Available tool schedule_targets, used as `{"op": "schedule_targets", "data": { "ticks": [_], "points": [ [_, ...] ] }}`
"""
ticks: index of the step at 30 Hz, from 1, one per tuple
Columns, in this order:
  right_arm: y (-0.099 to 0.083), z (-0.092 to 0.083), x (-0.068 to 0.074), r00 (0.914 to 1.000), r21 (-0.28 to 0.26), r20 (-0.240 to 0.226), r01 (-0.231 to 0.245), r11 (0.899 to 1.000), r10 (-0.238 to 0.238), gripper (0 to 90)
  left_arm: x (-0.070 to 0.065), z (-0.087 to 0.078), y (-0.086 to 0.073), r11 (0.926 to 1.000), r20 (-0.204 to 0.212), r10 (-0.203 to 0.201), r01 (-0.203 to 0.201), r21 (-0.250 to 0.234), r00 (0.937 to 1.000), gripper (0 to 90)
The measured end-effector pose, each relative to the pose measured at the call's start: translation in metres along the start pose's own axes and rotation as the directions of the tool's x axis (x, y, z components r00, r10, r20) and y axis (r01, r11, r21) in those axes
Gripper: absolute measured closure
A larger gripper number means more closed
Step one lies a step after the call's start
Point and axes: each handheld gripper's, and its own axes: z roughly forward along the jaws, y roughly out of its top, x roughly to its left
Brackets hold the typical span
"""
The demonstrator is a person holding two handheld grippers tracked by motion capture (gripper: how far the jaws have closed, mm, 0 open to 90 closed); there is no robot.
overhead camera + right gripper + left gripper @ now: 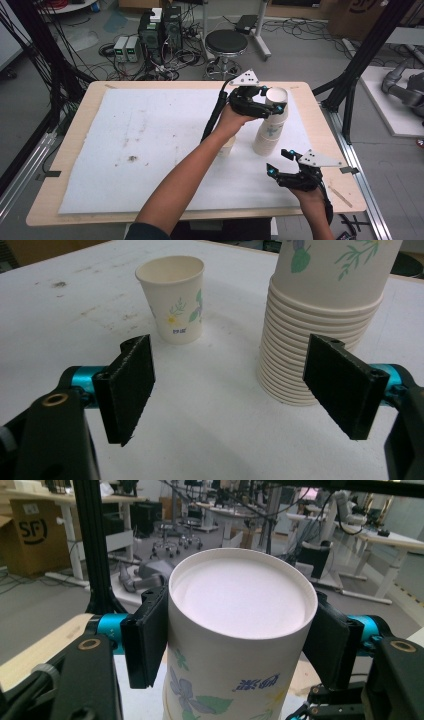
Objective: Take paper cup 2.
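An upside-down paper cup [235, 630] with a flower print has my left gripper [235, 642] shut on it, one black pad pressed to each side. In the high view this cup [276, 102] tops a tall stack of upside-down paper cups [267, 137] at the table's right; the left gripper [270, 101] reaches it from the left. The stack [310, 355] stands just ahead of my right gripper [232, 385], which is open with nothing between its pads. A single upright paper cup [175, 300] stands to the stack's left, partly behind the left forearm in the high view [228, 146].
A stained white mat [150, 140] covers most of the wooden table [75, 150]. Behind the table's far edge are a black stool [226, 42], computers and cables on the floor. Black frame posts [360, 60] rise at the right.
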Motion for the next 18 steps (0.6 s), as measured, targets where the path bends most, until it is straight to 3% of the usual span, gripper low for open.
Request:
{"op": "schedule_targets", "data": {
  "ticks": [10,18],
  "points": [
    [0.001,0.002,0.003,0.9999,0.004,-0.012,0.007,1.0,-0.007,21.4,-0.001,-0.031,0.013,0.9997,-0.022,0.015,-0.015,-0.02,0.9996,33.0],
    [0.001,0.004,0.006,0.9997,0.002,-0.024,0.006,1.0,-0.006,21.5,0.003,-0.071,0.006,0.9997,-0.052,0.023,-0.023,0.0,0.9984,32.9]
  ]
}}
